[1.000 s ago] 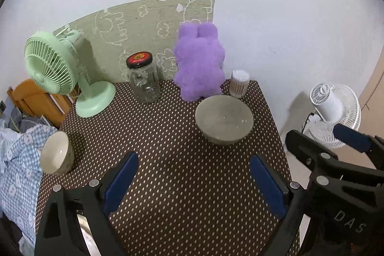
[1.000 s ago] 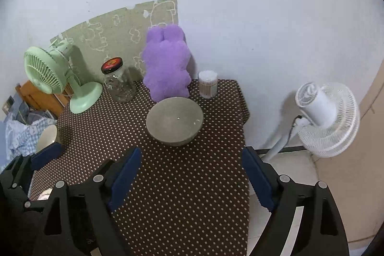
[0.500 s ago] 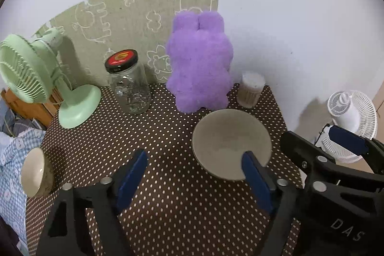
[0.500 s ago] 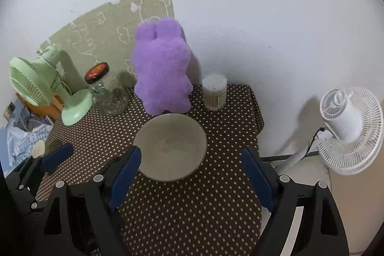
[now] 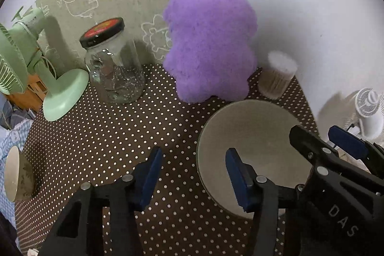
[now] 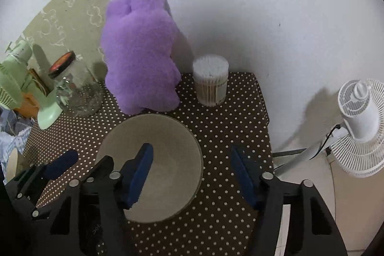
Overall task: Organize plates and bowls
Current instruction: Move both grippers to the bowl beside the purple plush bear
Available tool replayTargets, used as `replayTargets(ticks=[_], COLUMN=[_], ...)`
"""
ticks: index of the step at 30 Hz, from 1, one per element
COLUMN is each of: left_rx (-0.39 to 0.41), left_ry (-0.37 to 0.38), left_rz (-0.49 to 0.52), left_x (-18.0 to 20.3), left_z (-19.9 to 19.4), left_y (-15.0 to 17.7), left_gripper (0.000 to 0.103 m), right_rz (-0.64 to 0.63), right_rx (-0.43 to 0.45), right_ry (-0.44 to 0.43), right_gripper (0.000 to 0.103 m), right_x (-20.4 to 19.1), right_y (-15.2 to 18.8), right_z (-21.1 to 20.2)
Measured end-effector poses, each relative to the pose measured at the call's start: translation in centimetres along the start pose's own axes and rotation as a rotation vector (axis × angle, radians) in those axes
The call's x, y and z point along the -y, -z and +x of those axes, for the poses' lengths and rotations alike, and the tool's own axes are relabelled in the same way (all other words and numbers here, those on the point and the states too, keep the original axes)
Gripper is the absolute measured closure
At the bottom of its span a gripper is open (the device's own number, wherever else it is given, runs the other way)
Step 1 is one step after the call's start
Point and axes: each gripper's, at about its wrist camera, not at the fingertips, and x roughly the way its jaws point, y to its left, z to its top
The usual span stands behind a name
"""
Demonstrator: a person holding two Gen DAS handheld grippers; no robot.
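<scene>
A large grey-beige bowl (image 5: 254,136) stands upright on the dotted brown tablecloth (image 5: 108,136), in front of the purple plush. My left gripper (image 5: 193,174) straddles the bowl's left rim, one blue pad inside and one outside, with its jaws closing and gaps still showing. My right gripper (image 6: 192,175) straddles the right rim of the same bowl (image 6: 163,155) in the same way, also closing. A small cream bowl (image 5: 16,174) lies on its side at the table's left edge.
Along the back stand a purple plush (image 5: 211,40), a glass jar with a black lid (image 5: 112,68), a green desk fan (image 5: 36,59) and a tub of cotton swabs (image 6: 211,80). The table ends just right of the bowl; a white fan (image 6: 360,126) stands on the floor beyond.
Both grippers have come down and forward to the large bowl. Their jaws have narrowed, and each now has one pad inside the bowl's rim.
</scene>
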Motion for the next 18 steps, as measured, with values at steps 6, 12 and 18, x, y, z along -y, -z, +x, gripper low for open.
replayTargets(ticks=[6,12,18], left_rx=[-0.031,-0.039,-0.057], left_ry=[0.010,-0.003,0.013], left_rz=[-0.032,-0.017,-0.006], left_x=[0.0,0.5,0.6], left_z=[1.8,2.9,4.0], left_y=[-0.4,-0.6,-0.6], left_gripper=[0.065,0.068,0.069], right_rz=[-0.015,0.023,0.015], right_rx=[-0.035,-0.058,-0.063], right_ry=[0.030,0.013,-0.013], right_gripper=[0.060,0.070,0.070], right_x=[-0.1,0.5,0.7], right_y=[0.1,0.5,0.3], right_z=[2.6,4.1,4.8])
